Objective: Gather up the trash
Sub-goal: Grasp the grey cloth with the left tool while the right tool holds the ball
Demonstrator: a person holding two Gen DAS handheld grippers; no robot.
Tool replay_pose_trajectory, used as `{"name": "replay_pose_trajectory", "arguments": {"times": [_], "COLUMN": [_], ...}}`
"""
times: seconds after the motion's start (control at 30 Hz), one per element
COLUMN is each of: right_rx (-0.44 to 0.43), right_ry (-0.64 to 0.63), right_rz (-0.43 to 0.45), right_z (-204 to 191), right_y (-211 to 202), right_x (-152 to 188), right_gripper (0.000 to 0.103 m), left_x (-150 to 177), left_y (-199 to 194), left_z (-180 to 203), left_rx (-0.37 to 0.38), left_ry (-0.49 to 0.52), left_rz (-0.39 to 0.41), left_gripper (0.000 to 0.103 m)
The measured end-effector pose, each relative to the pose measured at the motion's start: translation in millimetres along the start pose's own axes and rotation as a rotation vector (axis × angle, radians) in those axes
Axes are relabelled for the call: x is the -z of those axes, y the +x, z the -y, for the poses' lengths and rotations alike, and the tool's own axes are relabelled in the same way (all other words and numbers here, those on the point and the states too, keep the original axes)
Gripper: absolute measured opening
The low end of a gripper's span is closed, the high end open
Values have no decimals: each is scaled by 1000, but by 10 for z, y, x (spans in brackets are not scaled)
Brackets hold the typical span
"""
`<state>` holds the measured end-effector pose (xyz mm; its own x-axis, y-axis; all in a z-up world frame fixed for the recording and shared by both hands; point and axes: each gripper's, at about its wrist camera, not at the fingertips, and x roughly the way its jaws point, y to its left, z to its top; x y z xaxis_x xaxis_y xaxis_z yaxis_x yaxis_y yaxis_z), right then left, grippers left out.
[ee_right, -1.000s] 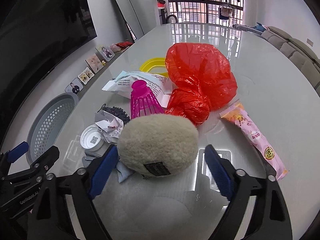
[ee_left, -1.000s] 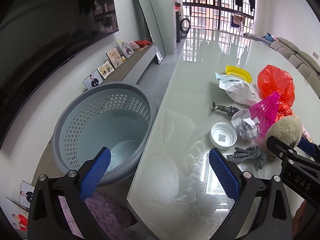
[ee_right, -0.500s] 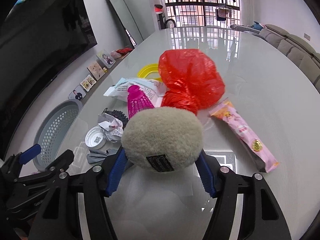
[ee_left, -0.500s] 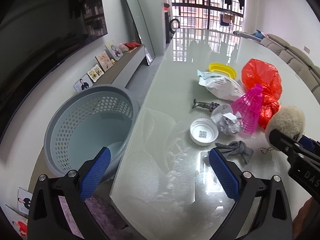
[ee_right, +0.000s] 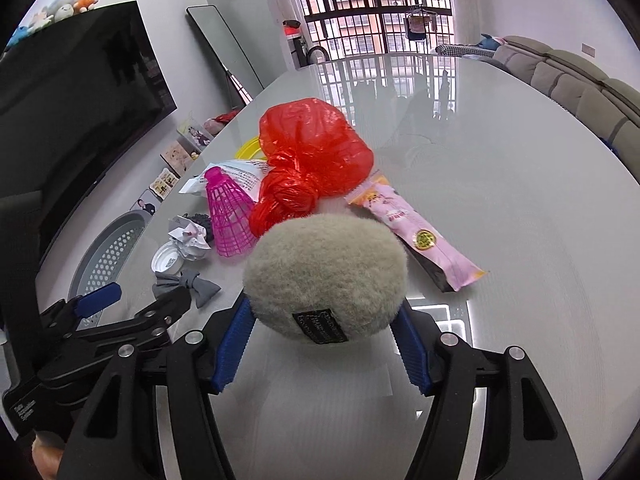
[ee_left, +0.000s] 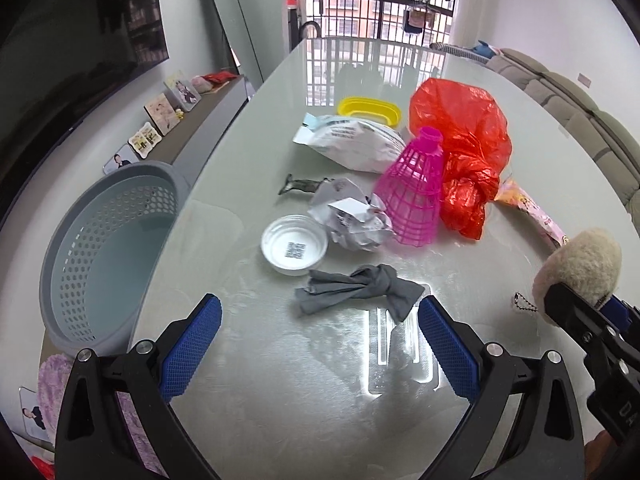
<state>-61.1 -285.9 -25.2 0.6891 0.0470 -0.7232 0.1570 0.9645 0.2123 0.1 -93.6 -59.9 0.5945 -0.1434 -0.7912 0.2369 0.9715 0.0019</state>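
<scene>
My right gripper [ee_right: 324,308] is shut on a fluffy beige ball [ee_right: 324,268] with a black label, both blue pads pressing its sides. In the left wrist view the ball [ee_left: 580,264] shows at the far right. My left gripper [ee_left: 318,312] is open low over the glass table [ee_left: 320,380]. A knotted grey cloth [ee_left: 356,288] lies just ahead of its fingertips, untouched. Beyond it lie a white lid [ee_left: 294,248], crumpled paper [ee_left: 352,220], a pink mesh cone [ee_left: 416,192], a red plastic bag [ee_left: 460,132] and a white pouch [ee_left: 352,144].
A grey perforated basket [ee_left: 108,240] stands on the floor off the table's left edge. A pink snack wrapper [ee_right: 412,232] lies right of the red bag. A yellow dish [ee_left: 368,108] and a small dark figure [ee_left: 300,186] sit farther back. A sofa runs along the right.
My right gripper closed on the fluffy ball and carried it sideways. My left gripper swung from over the basket to over the table, near the grey cloth.
</scene>
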Motion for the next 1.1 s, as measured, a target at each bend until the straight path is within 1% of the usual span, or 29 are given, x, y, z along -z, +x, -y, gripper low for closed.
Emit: {"name": "replay_pose_trajectory", "arguments": {"times": [0.17,0.27,0.43,0.53,0.6,0.63,0.67,0.7,0.73,0.83,0.87,0.9,0.93,1.1], "right_rx": [-25,-48,-89,-100,-106,-108,-110,-111,-111,-111,-111,-110,-108,-92], "right_ry": [36,57,93,94,98,99,101,103,103,103,103,102,100,92], "right_rz": [5,0,-13,-13,-12,-11,-12,-13,-13,-14,-14,-14,-13,-10], "right_z": [189,258,342,346,354,361,363,364,367,368,367,365,362,335], "right_y": [-49,-23,27,32,28,26,28,29,29,26,24,20,21,11], "right_x": [-4,6,14,14,15,13,12,12,12,13,13,12,11,18], "right_gripper": [63,63,63,63,63,63,63,63,63,63,63,63,63,63], "left_x": [-52,-67,-71,-79,-77,-83,-78,-74,-67,-43,-36,-31,-28,-2], "left_y": [104,147,177,203,199,205,200,191,176,147,133,122,118,68], "left_z": [116,180,273,324,344,356,360,363,367,395,401,398,375,292], "left_rx": [7,-12,-20,-33,-29,-28,-22,-18,-10,10,15,22,26,32], "left_ry": [-20,-4,15,39,48,51,54,57,61,72,77,79,77,62], "left_rz": [-17,-20,-27,-33,-30,-28,-25,-23,-20,-18,-17,-19,-22,-19], "left_gripper": [97,97,95,85,77,75,71,65,62,46,34,23,20,17]}}
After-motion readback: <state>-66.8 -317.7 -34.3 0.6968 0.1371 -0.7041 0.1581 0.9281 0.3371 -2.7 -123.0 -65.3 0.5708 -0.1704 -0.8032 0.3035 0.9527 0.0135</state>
